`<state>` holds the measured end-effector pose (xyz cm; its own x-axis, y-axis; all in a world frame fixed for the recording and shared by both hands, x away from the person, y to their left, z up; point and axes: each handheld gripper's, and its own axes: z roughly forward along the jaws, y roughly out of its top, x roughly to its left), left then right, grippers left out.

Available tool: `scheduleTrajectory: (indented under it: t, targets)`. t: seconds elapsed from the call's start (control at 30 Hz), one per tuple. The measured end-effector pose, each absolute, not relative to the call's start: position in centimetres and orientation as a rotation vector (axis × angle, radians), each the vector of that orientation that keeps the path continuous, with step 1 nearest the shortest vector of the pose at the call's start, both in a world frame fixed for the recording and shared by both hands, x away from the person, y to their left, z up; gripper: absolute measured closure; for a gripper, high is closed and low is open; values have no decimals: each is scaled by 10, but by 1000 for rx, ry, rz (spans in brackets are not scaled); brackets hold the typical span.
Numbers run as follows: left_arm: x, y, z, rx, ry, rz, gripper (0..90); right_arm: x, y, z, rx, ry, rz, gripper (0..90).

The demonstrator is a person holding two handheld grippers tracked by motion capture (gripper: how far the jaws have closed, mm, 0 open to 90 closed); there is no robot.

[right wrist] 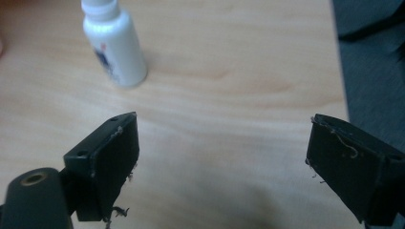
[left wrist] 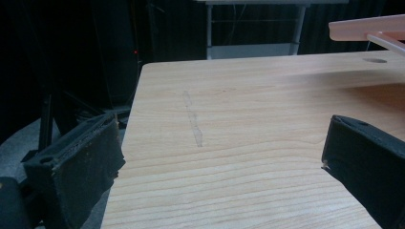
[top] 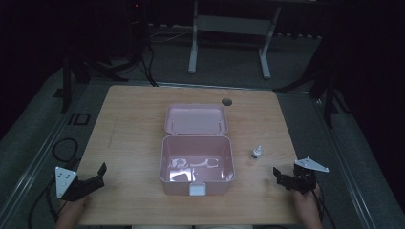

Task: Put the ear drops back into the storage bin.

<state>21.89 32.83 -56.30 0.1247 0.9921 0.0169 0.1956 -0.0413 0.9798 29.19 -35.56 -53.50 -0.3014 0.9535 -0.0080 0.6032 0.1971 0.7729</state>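
Note:
A pink box [top: 197,183] stands open at the table's middle, its lid [top: 196,119] leaning back behind it. Pale shiny patches show on its floor; I cannot tell what they are. A small white bottle [top: 257,152] stands upright to the right of the box. At the front left corner my left gripper [top: 99,175] is open over bare wood, its jaws wide apart [left wrist: 222,143]. My right gripper [top: 278,177] is open at the front right, with the bottle [right wrist: 114,43] just ahead of its left jaw and nothing between its jaws [right wrist: 222,133].
The wooden table [top: 133,124] has a round cable hole [top: 226,101] near its far edge. The edge of the pink lid [left wrist: 367,28] shows in the left gripper view. Cables lie on the floor at the left [top: 64,148]. A desk frame [top: 229,28] stands beyond the table.

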Motion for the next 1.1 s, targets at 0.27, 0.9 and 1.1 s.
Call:
scheduleTrajectory:
  t: [0.27,0.9,1.1]
  targets:
    - [219,328,-563,1432,1247,1037,4,292,-355,-525,1451,2109,874,107]
    - [219,328,-563,1431,1243,1033,4,300,-338,-511,1388,2565,508,106]
    - [219,329,-563,1430,1243,1031,4,304,-335,-506,1363,2655,350,106]
